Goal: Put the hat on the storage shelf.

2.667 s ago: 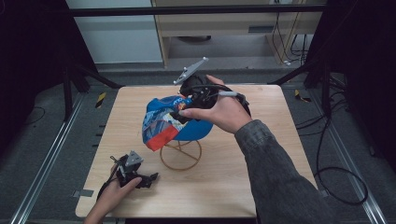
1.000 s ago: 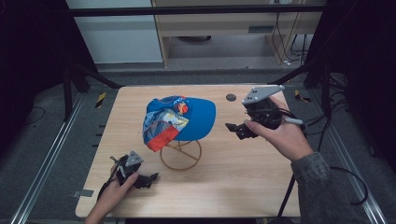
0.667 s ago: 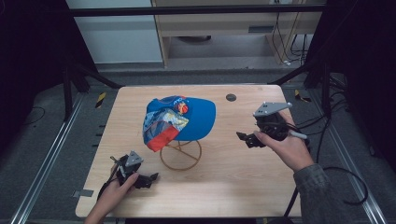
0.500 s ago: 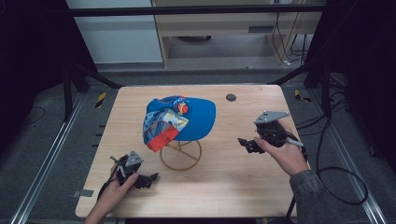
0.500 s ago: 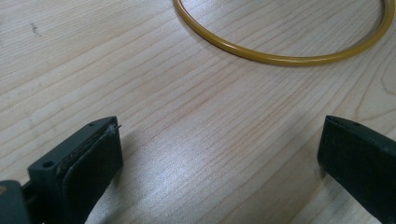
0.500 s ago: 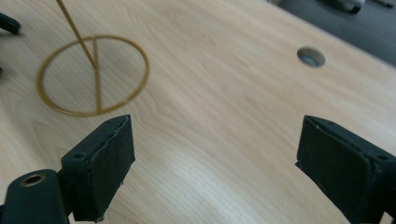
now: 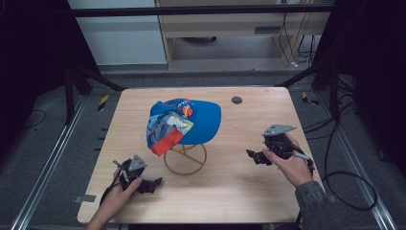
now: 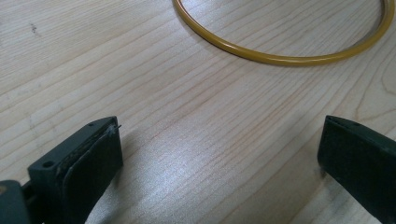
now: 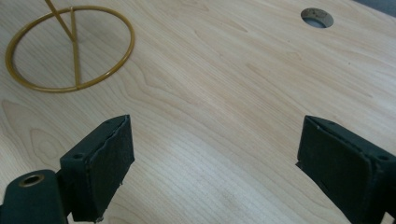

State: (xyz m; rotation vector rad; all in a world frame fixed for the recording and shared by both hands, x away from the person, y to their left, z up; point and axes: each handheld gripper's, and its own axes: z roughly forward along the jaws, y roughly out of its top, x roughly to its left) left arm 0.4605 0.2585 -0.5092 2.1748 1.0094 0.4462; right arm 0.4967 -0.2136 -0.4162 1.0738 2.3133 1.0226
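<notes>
Cap (image 7: pixel 191 122) sits draped on the wire stand (image 7: pixel 185 158) mid-desk, crown up, the printed, bunched part of it hanging down toward the left side, nothing touching it. Placement step looks done; I'd call this the retreat/park phase. Right tongs (image 7: pixel 253 155) are low over the desk (image 7: pixel 249 191), well to the right of the stand, wide open with nothing but bare wood between the pads (image 9: pixel 100 163); right gripper view shows the stand's yellow ring base (image 9: pixel 70 49) farther off and the desk's cable hole (image 9: pixel 316 17) beyond. Left tongs (image 7: pixel 151 184) rest at the near-left corner, also spread wide and empty, ring base (image 8: pixel 280 32) just ahead of them. Next move, my guess: set the right tongs down flat, or, if the cap needs straightening, go back in at the brim side without knocking the light stand over. Cap hangs lopsided, so tipping is the risk.
</notes>
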